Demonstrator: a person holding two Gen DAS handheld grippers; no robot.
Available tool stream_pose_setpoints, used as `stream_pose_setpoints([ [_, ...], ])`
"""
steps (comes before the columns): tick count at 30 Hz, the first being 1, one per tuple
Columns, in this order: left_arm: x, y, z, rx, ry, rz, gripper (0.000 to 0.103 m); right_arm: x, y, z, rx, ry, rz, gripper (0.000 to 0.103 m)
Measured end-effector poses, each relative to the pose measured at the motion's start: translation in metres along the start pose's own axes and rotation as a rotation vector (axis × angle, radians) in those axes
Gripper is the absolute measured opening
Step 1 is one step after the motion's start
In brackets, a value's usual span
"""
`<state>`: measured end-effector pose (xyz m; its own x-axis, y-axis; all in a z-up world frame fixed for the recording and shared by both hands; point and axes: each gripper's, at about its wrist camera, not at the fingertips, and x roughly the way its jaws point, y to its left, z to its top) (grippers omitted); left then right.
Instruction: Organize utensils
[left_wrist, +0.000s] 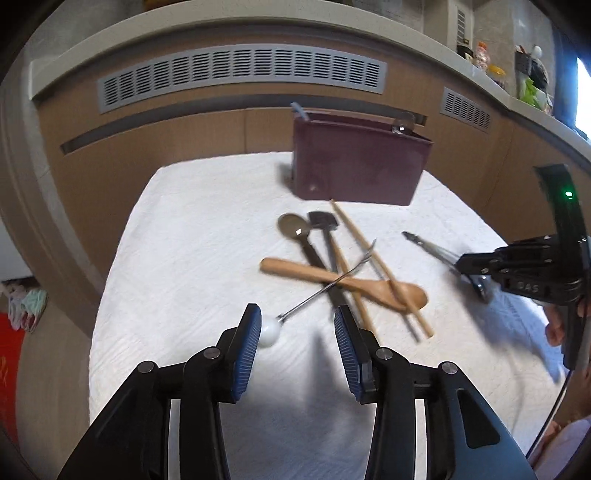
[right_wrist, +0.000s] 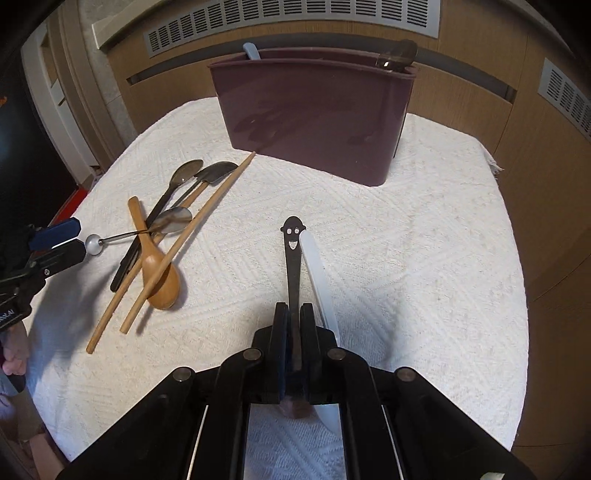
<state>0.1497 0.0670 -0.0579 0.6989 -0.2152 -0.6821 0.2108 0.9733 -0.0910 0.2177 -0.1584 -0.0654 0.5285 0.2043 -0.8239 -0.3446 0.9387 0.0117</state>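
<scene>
The right gripper (right_wrist: 294, 314) is clamped on the dark handle of a smiley-faced utensil (right_wrist: 291, 243), with a white plastic utensil (right_wrist: 317, 277) lying just beside it on the white cloth (right_wrist: 406, 240). To its left a wooden spoon (right_wrist: 159, 273), chopsticks (right_wrist: 192, 229) and metal spoons (right_wrist: 184, 173) lie crossed in a pile near the maroon holder (right_wrist: 314, 110). The left gripper (left_wrist: 295, 317) stands parted, its left pad touching the white ball end of a thin fork (left_wrist: 269, 334), without pinching it.

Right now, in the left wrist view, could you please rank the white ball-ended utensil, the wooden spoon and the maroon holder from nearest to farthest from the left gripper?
1. White ball-ended utensil: its ball lies against the left gripper's left finger.
2. Wooden spoon: just beyond, mid-pile.
3. Maroon holder: at the table's far edge.
</scene>
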Motion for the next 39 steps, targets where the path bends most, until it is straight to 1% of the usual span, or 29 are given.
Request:
stream_pose_setpoints([
  [2, 0.01, 0.013, -0.001, -0.057, 0.057, -0.004, 0.043, -0.007, 0.005, -0.003, -0.032, -0.033, -0.03, 0.005],
  [4, 0.021, 0.019, 0.0, -0.062, 0.093, 0.014, 0.043, -0.012, 0.006, -0.004, -0.039, -0.048, -0.012, 0.008],
  [5, 0.027, 0.02, 0.002, -0.048, 0.106, 0.031, 0.043, -0.015, 0.005, -0.005, -0.033, -0.051, 0.002, 0.009],
  [7, 0.034, 0.022, 0.003, -0.029, 0.125, 0.046, 0.043, -0.019, 0.004, -0.006, -0.028, -0.056, 0.029, 0.017],
  [9, 0.037, 0.02, 0.005, -0.009, 0.121, 0.052, 0.042, -0.022, 0.004, -0.009, -0.028, -0.069, 0.037, 0.04],
  [10, 0.038, 0.019, 0.005, 0.004, 0.118, 0.059, 0.041, -0.022, 0.005, -0.012, -0.031, -0.078, 0.033, 0.046],
  [11, 0.038, 0.016, 0.005, 0.014, 0.114, 0.057, 0.029, -0.024, 0.005, -0.013, -0.035, -0.088, 0.027, 0.053],
  [12, 0.037, 0.015, 0.005, 0.019, 0.111, 0.059, 0.027, -0.025, 0.006, -0.015, -0.04, -0.101, 0.019, 0.056],
  [14, 0.031, 0.015, 0.007, 0.014, 0.088, 0.081, 0.027, -0.027, 0.005, -0.015, -0.042, -0.114, 0.006, 0.058],
  [16, 0.019, 0.017, 0.013, -0.006, 0.045, 0.085, 0.026, -0.028, 0.003, -0.014, -0.037, -0.118, 0.006, 0.058],
  [17, 0.01, 0.018, 0.017, -0.014, 0.012, 0.085, 0.026, -0.028, 0.003, -0.013, -0.034, -0.114, 0.009, 0.056],
  [18, 0.003, 0.017, 0.021, -0.015, -0.015, 0.087, 0.025, -0.026, 0.002, -0.01, -0.033, -0.1, 0.019, 0.045],
  [19, -0.006, 0.016, 0.027, -0.011, -0.048, 0.091, 0.025, -0.023, 0.002, -0.007, -0.032, -0.084, 0.034, 0.036],
  [20, -0.013, 0.015, 0.032, -0.004, -0.077, 0.097, 0.025, -0.021, 0.001, -0.004, -0.032, -0.066, 0.054, 0.022],
  [21, -0.021, 0.013, 0.038, 0.006, -0.11, 0.104, 0.024, -0.017, 0.002, -0.001, -0.034, -0.052, 0.078, 0.018],
  [22, -0.027, 0.011, 0.042, 0.015, -0.13, 0.108, 0.023, -0.014, 0.004, 0.002, -0.038, -0.044, 0.085, 0.017],
  [23, -0.031, 0.01, 0.047, 0.022, -0.148, 0.108, 0.022, -0.01, 0.006, 0.005, -0.043, -0.031, 0.071, 0.015],
  [25, -0.039, 0.007, 0.055, 0.037, -0.183, 0.104, 0.022, -0.001, 0.008, 0.009, -0.045, -0.008, 0.029, 0.014],
  [27, -0.042, 0.003, 0.061, 0.055, -0.203, 0.101, 0.022, 0.011, 0.004, 0.013, -0.021, 0.038, 0.024, 0.013],
  [30, -0.041, 0.0, 0.068, 0.055, -0.215, 0.078, 0.022, 0.022, 0.002, 0.02, -0.005, 0.058, 0.003, 0.013],
  [32, -0.038, -0.001, 0.07, 0.042, -0.21, 0.054, 0.022, 0.025, 0.004, 0.025, -0.018, 0.055, -0.006, 0.012],
  [33, -0.038, -0.002, 0.071, 0.034, -0.209, 0.043, 0.022, 0.027, 0.006, 0.027, -0.025, 0.059, -0.012, 0.007],
  [35, -0.037, -0.005, 0.072, 0.026, -0.211, 0.027, 0.022, 0.026, 0.011, 0.03, -0.043, 0.055, -0.025, 0.007],
  [37, -0.039, -0.01, 0.073, 0.027, -0.221, 0.021, 0.022, 0.018, 0.012, 0.03, -0.042, 0.024, -0.009, 0.007],
  [39, -0.044, -0.015, 0.076, 0.031, -0.231, 0.013, 0.022, 0.003, 0.008, 0.03, -0.007, -0.018, 0.024, 0.007],
])
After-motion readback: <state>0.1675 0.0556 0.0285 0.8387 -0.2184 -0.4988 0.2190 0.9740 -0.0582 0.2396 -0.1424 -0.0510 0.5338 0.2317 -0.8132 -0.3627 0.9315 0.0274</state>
